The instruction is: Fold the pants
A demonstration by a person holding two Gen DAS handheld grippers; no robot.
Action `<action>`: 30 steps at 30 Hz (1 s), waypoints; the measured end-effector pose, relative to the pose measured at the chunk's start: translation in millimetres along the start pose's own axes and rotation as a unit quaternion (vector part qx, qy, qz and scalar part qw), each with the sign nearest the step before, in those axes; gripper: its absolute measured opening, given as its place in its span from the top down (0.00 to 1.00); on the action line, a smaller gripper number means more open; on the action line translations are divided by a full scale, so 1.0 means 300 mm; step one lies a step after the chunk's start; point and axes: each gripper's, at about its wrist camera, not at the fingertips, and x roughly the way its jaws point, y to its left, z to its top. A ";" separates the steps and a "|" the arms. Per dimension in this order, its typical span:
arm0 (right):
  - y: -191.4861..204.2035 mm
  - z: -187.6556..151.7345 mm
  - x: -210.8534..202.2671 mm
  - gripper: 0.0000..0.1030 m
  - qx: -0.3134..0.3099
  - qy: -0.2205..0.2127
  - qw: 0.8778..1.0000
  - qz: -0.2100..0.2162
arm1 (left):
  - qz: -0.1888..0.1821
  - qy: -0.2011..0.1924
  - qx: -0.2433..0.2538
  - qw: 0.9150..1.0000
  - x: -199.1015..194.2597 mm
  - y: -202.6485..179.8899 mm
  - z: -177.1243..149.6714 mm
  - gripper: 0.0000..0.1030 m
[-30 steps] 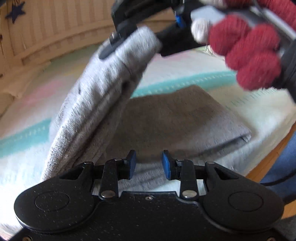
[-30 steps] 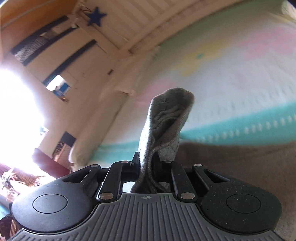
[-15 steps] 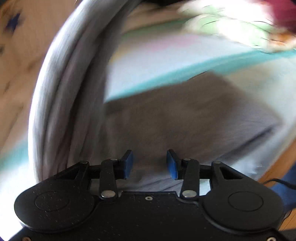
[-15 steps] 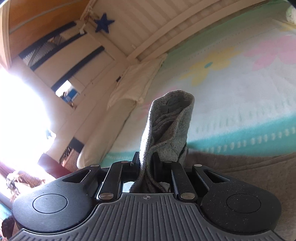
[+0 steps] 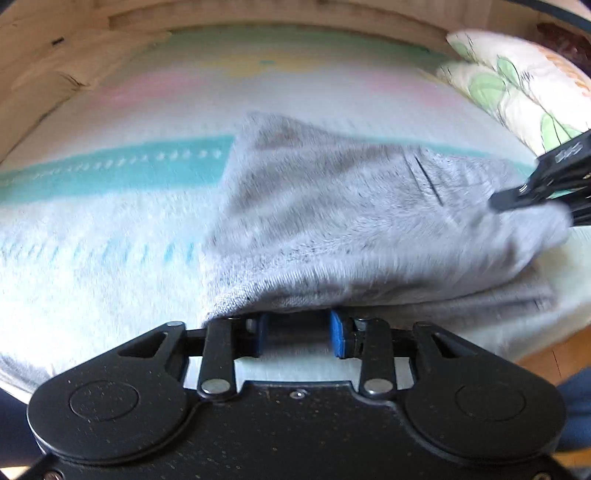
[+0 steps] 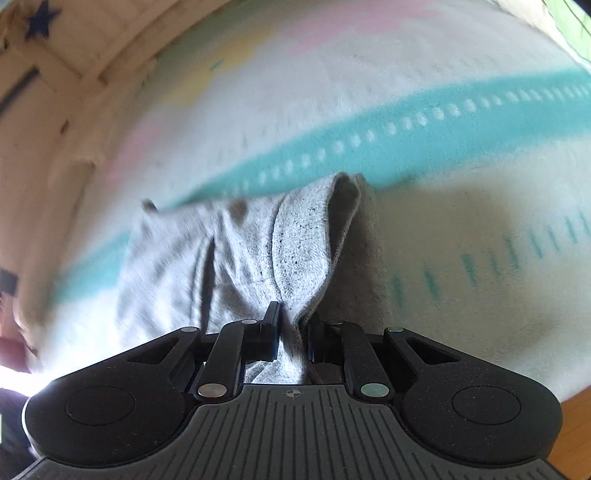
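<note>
The grey pants (image 5: 351, 221) lie on a pastel striped blanket (image 5: 110, 240), an upper layer folded over a lower one. My left gripper (image 5: 295, 334) sits at the near edge of the fold. Its jaws are closing; the cloth's hem drapes over the blue pads (image 5: 337, 334), and I see no cloth pinched between them. My right gripper (image 6: 291, 332) is shut on a bunched corner of the pants (image 6: 229, 251), low over the blanket (image 6: 443, 129). The left wrist view shows that right gripper (image 5: 535, 188) at the fold's right end.
A leaf-print pillow (image 5: 517, 81) lies at the back right. A wooden bed frame (image 5: 55, 74) curves round the back and left. The mattress edge and wooden floor (image 5: 554, 354) are at the near right. A wall with a blue star (image 6: 38, 24) is at the far left.
My right gripper came down with the held corner, laying the raised fold over the lower layer. My left gripper shifted to the fold's near edge and rolled; its jaws widened, then narrowed.
</note>
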 end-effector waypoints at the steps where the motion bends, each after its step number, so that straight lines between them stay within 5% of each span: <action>1: 0.009 -0.003 -0.002 0.87 -0.007 0.000 1.000 -0.003 | -0.012 0.018 -0.002 1.000 -0.005 0.007 0.017 0.57; 6: 0.039 -0.004 0.010 0.82 -0.046 0.008 0.998 -0.048 | -0.098 0.068 -0.001 0.993 -0.067 0.066 0.054 0.57; 9: 0.053 -0.011 0.012 0.79 -0.059 0.007 0.996 -0.059 | -0.135 0.045 0.006 0.990 -0.146 0.065 0.118 0.56; 11: 0.057 -0.012 0.019 0.75 -0.067 0.007 0.995 -0.071 | -0.132 0.013 -0.016 0.991 -0.159 0.083 0.180 0.43; 14: 0.065 -0.015 0.026 0.73 -0.074 0.007 0.994 -0.080 | -0.080 -0.012 -0.041 0.996 -0.069 0.107 0.252 0.40; 19: 0.039 -0.011 0.026 0.67 -0.056 0.013 0.995 -0.076 | -0.045 0.067 0.003 0.997 0.160 0.079 0.215 0.41; 22: 0.023 -0.003 0.004 0.64 -0.038 0.013 0.997 -0.071 | -0.032 0.048 0.044 0.997 0.107 0.057 0.175 0.41; 26: -0.004 0.019 -0.046 0.62 0.006 -0.036 0.998 -0.046 | -0.056 0.072 0.016 0.996 0.069 0.101 0.234 0.42; 30: -0.067 0.039 -0.046 0.52 0.077 -0.053 0.995 -0.026 | -0.059 0.052 -0.004 0.997 0.038 0.156 0.345 0.41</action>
